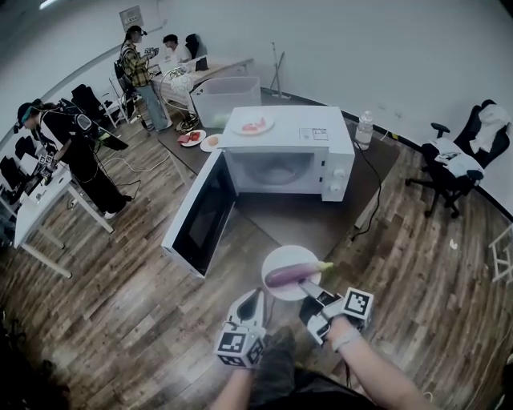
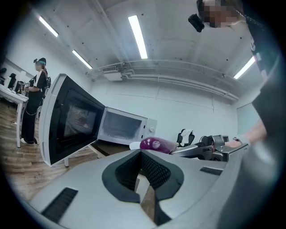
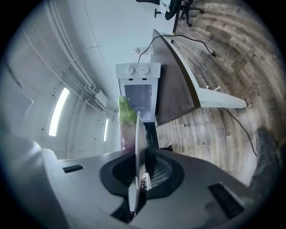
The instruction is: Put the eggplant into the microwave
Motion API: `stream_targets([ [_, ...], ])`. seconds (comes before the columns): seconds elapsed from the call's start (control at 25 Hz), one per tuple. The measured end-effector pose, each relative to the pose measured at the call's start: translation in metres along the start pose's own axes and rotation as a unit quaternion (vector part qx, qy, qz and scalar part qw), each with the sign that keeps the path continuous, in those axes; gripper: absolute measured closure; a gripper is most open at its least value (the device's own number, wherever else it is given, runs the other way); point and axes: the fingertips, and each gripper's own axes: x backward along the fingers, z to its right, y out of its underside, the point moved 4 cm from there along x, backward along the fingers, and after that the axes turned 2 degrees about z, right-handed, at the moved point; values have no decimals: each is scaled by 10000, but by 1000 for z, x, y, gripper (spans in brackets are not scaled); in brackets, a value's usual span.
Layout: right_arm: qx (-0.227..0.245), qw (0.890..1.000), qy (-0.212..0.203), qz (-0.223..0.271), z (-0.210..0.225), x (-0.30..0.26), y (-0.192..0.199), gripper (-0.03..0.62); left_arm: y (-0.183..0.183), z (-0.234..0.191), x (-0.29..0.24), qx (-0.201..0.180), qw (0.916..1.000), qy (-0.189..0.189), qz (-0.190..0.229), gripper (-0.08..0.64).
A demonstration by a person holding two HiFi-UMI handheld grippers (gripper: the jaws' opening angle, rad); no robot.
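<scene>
Two claws show at the bottom of the head view. The right claw (image 1: 311, 288) is clamped narrow on the near rim of a white plate (image 1: 280, 256). The left claw (image 1: 252, 301) stands just left of the plate, its jaws a narrow gap apart with nothing between them.

**Location of the eggplant.** The eggplant (image 1: 295, 274) lies on the plate, purple body to the left and green stem to the right. The plate is held in front of the microwave (image 1: 282, 152), well apart from its cavity.

**Writing.** Each claw carries a cube with black-and-white square markers. A small label (image 1: 314, 134) sits on the microwave top and a sign (image 1: 131, 16) hangs on the far wall. The print on both is too small to read, and no brand name can be made out.

**Surroundings.**
- The microwave stands on a dark surface (image 1: 298, 223). Its door (image 1: 200, 212) is swung fully open to the left and its cavity faces the plate.
- A dish of red food (image 1: 252, 125) rests on the microwave top.
- Two more dishes (image 1: 199, 139) sit on the surface to the left.
- A water bottle (image 1: 364, 128) stands to the right, with a black cable (image 1: 367, 196) running past it.
- A clear bin (image 1: 225, 97) stands behind the microwave.
- An office chair (image 1: 455, 160) is at the far right.
- One person (image 1: 74, 152) stands at a white table on the left.
</scene>
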Motion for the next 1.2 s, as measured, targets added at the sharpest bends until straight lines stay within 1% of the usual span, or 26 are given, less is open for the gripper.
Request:
stream_targets([
  [0.16, 5, 10000, -13, -37, 0, -17, -12, 565, -3, -7, -18, 17, 10000, 7, 4, 568],
  [0.32, -10, 10000, -71, 41, -2, -37, -28, 565, -5, -20, -39, 13, 10000, 54, -42, 568],
  [0.48, 28, 9999, -46, 121, -3, -62, -47, 565, -10, -34, -67, -2, 9999, 162, -49, 568],
  [0.6, -21, 9998, -45, 170, -5, -84, -59, 565, -10, -47, -88, -99, 9996, 239, -75, 568],
  [0.8, -27, 9995, -44, 309, -4, -118, -84, 565, -11, -67, -120, -153, 9991, 376, -155, 568],
  [1.0, -66, 9990, -111, 432, -1, -152, -105, 565, -9, -87, -150, -84, 9987, 453, -217, 568],
  [1.2, -94, 9983, -55, 567, 8, -182, -125, 565, -6, -102, -178, -81, 9982, 533, -280, 568],
])
